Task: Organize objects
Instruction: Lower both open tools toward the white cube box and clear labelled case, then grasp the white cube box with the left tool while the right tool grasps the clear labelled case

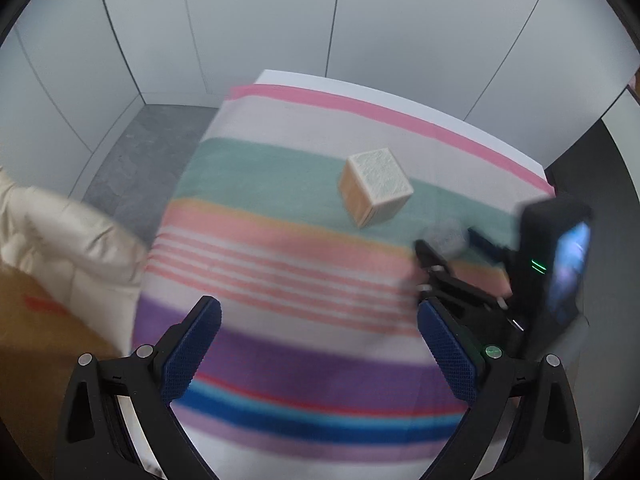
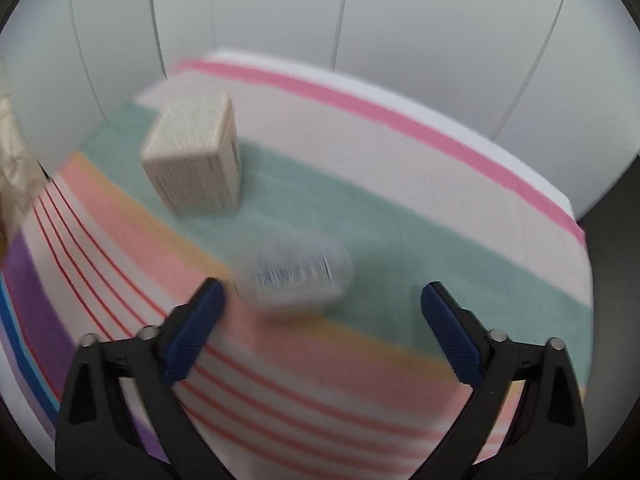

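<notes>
Small clear plastic box with a printed label [image 2: 294, 276] lies on the striped-cloth bench [image 2: 360, 208] ahead of the right gripper [image 2: 322, 300], fingers released like the left gripper [image 1: 320, 320]; judged light, slippery, best gripped across its sides.

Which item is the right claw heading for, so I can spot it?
On the striped cloth, find the green band. Ahead of the open right claw lies a small clear container. Unlike the opaque beige box farther back, it is see-through, with a blue-printed label.
</notes>
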Available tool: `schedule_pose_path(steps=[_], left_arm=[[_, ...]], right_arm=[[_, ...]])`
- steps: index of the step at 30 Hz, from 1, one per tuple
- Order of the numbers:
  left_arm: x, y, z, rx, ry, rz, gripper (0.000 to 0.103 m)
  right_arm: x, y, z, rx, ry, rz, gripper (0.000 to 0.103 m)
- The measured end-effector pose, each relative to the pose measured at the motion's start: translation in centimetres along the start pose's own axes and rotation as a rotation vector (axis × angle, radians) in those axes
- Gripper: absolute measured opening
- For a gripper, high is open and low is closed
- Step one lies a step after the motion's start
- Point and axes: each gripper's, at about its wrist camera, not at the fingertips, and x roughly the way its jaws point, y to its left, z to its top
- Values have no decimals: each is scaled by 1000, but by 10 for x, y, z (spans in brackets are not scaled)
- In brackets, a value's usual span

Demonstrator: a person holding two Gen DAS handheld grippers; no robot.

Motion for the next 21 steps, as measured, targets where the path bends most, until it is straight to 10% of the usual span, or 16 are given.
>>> schedule_pose_path(steps=[1, 8, 12, 21], left_arm=[[8, -5, 7, -3, 8, -9, 99], [77, -41, 59, -27, 79, 57, 97], [111, -46, 71, -66, 156, 101, 48], [52, -59, 49, 52, 70, 156, 44]], right_arm=[[-2, -8, 0, 50, 0, 25, 60], [-27, -61, -21, 197, 12, -15, 60], [-53, -87, -34, 236, 27, -35, 60], [-106, -95, -23, 241, 29, -75, 60]])
